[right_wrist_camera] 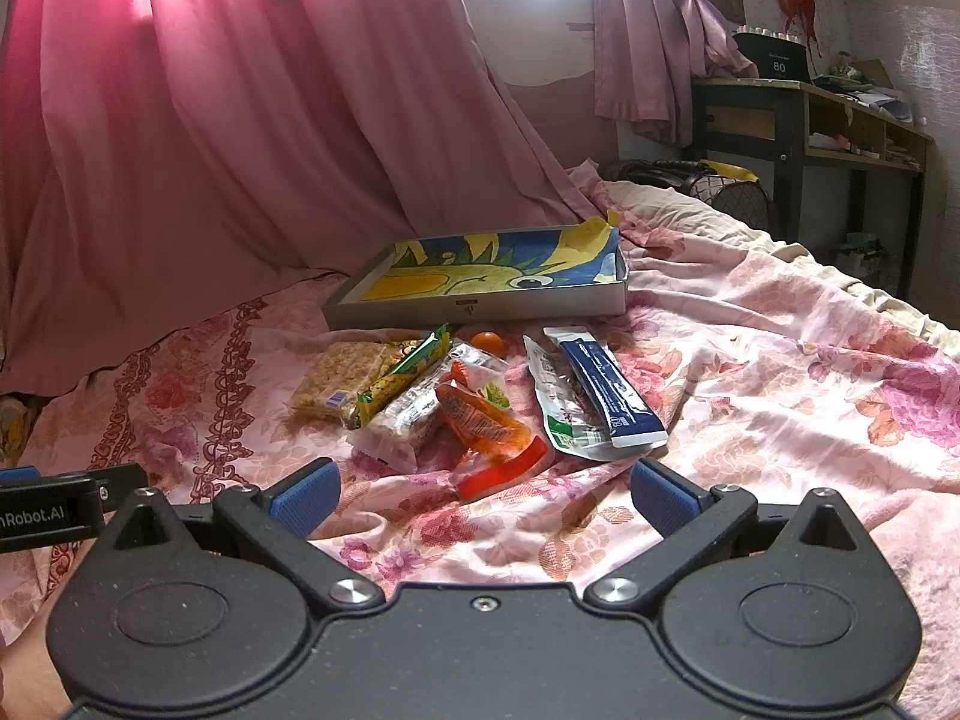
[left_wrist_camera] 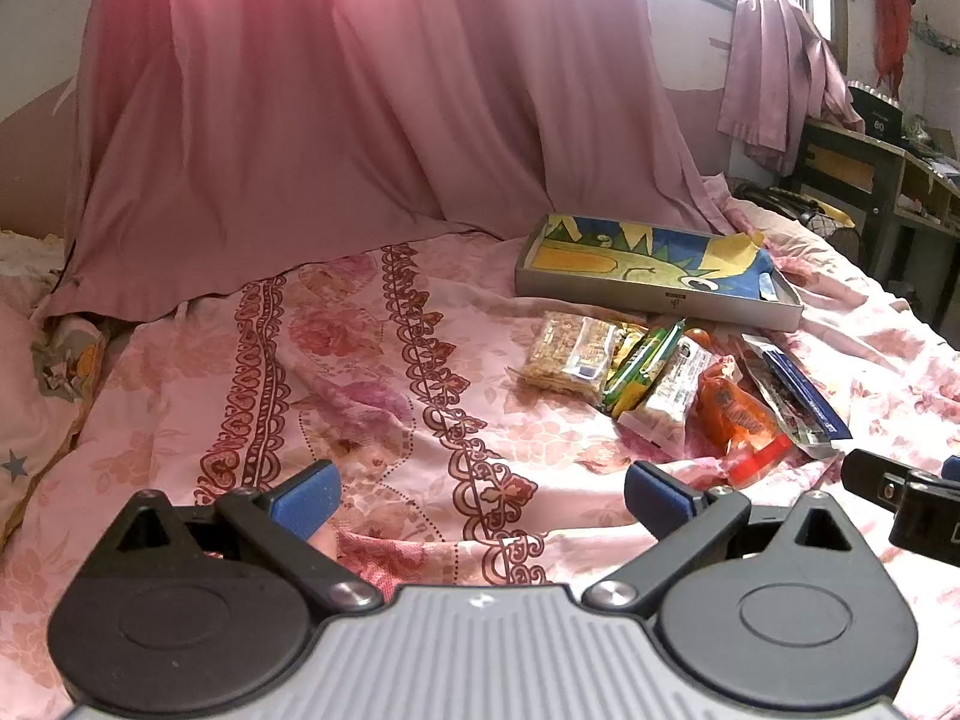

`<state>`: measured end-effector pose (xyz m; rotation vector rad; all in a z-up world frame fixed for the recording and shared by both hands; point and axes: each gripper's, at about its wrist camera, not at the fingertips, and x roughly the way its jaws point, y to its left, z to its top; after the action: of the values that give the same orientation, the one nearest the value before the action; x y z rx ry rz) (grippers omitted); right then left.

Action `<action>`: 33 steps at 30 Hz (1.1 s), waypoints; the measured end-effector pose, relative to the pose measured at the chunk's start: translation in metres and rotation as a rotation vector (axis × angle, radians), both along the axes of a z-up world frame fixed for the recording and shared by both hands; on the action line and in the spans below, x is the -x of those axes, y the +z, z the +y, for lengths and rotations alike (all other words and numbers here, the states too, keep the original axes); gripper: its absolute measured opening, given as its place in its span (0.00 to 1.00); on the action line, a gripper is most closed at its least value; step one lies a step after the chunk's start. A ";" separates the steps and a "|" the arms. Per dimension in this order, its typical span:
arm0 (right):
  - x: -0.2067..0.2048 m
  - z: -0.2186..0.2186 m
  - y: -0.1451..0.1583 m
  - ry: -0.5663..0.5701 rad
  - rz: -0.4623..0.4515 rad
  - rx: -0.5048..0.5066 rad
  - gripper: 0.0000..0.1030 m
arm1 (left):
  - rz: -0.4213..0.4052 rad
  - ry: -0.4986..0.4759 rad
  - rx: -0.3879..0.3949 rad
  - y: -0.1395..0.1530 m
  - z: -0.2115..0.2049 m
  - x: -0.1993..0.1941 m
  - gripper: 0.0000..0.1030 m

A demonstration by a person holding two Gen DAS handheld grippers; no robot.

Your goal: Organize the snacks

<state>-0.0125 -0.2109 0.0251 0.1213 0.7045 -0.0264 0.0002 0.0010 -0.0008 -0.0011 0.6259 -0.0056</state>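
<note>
A pile of snack packets lies on the pink floral bedspread: a grain bar (right_wrist_camera: 342,381) (left_wrist_camera: 570,351), a green-yellow packet (right_wrist_camera: 402,375) (left_wrist_camera: 645,363), a clear white bar (right_wrist_camera: 414,414) (left_wrist_camera: 672,393), an orange packet (right_wrist_camera: 486,426) (left_wrist_camera: 735,414) and a dark blue sachet (right_wrist_camera: 606,390) (left_wrist_camera: 798,387). Behind them sits a shallow grey box (right_wrist_camera: 480,306) (left_wrist_camera: 630,294) lined with a blue and yellow drawing. My left gripper (left_wrist_camera: 480,495) is open and empty, left of the pile. My right gripper (right_wrist_camera: 483,495) is open and empty, just in front of the pile.
A pink curtain (right_wrist_camera: 240,120) hangs behind the bed. A small orange ball (right_wrist_camera: 486,341) lies by the box. A dark desk (right_wrist_camera: 810,120) with clutter stands at the right. The right gripper's side shows in the left wrist view (left_wrist_camera: 900,495).
</note>
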 end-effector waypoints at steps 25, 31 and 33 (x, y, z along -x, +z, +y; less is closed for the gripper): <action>0.000 0.001 0.001 0.000 0.000 0.000 1.00 | 0.001 0.002 0.004 0.003 -0.007 0.004 1.00; 0.000 0.001 0.001 0.000 0.000 0.000 1.00 | 0.002 0.001 0.005 0.003 -0.006 0.004 1.00; 0.000 0.001 0.001 0.000 0.000 0.000 1.00 | 0.002 0.002 0.006 0.003 -0.007 0.004 1.00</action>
<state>-0.0123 -0.2102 0.0257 0.1217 0.7050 -0.0263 -0.0035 -0.0055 0.0023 -0.0069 0.6278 -0.0058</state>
